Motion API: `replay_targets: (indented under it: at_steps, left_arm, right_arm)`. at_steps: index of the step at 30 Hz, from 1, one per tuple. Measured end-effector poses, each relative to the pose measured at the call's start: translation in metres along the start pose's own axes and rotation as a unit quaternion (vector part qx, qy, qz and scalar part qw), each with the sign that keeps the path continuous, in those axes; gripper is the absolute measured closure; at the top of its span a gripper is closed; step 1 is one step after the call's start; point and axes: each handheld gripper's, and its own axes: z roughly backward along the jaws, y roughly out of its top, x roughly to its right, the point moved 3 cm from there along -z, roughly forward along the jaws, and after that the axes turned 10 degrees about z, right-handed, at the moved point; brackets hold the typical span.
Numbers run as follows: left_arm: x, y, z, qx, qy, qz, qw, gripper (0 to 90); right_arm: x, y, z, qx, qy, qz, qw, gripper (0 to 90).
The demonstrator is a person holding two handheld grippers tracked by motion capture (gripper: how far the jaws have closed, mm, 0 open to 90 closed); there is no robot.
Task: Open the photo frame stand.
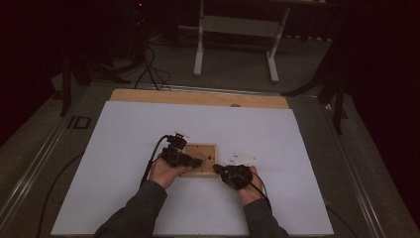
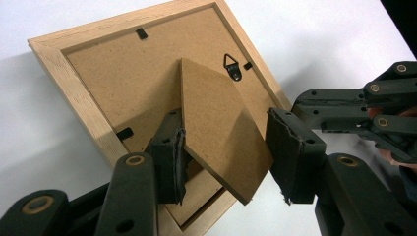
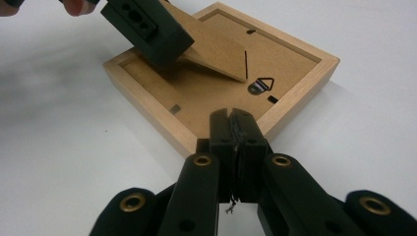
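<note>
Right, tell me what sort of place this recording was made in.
Probably a lab or studio set up for recording, not a home. A white sheet covers the work table, dark curtains hang round it, cables trail over the grey floor, and a bare white desk frame stands behind. The only prop is a wooden picture frame.

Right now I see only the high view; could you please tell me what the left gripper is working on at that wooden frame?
Observer: The frame lies face down, and the left gripper straddles its fold-out stand, which is tilted up off the backing.
Operator: Are its jaws clamped on the stand?
Observer: No. One pad looks to touch the stand's hinge side; the other stands apart from it.
Operator: And the right gripper?
Observer: The right gripper is shut with nothing in it, its tips at the frame's wooden rim, close to the triangular hanger.
</note>
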Motion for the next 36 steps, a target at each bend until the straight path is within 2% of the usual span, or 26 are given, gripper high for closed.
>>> replay_targets:
  at_steps: [6,10,17,26,36]
  left_arm:
    - [-0.0011,0.0005,-0.0011,-0.002,-0.006,0.005,1.0000,50.0]
    - [-0.0014,0.0005,-0.0019,-0.001,-0.002,0.009,1.0000,52.9]
    - [-0.0038,0.0028,-0.0003,0.002,-0.027,0.025,0.9993,51.6]
    - [-0.0051,0.0029,-0.0018,0.001,-0.019,0.031,0.9993,55.5]
    - [-0.0048,0.0017,-0.0026,0.000,-0.008,0.021,0.9997,56.6]
  right_arm:
    - [-0.0001,0.0000,0.0000,0.000,0.000,0.001,1.0000,87.8]
    - [0.0000,0.0000,0.0000,0.000,0.001,0.001,1.0000,87.8]
    - [0.0000,0.0000,0.0001,0.000,0.002,0.000,1.0000,87.6]
    - [0.0000,0.0000,0.0001,-0.001,0.002,0.001,1.0000,87.5]
    - [-0.0005,0.0007,0.0004,-0.003,0.003,0.002,1.0000,84.5]
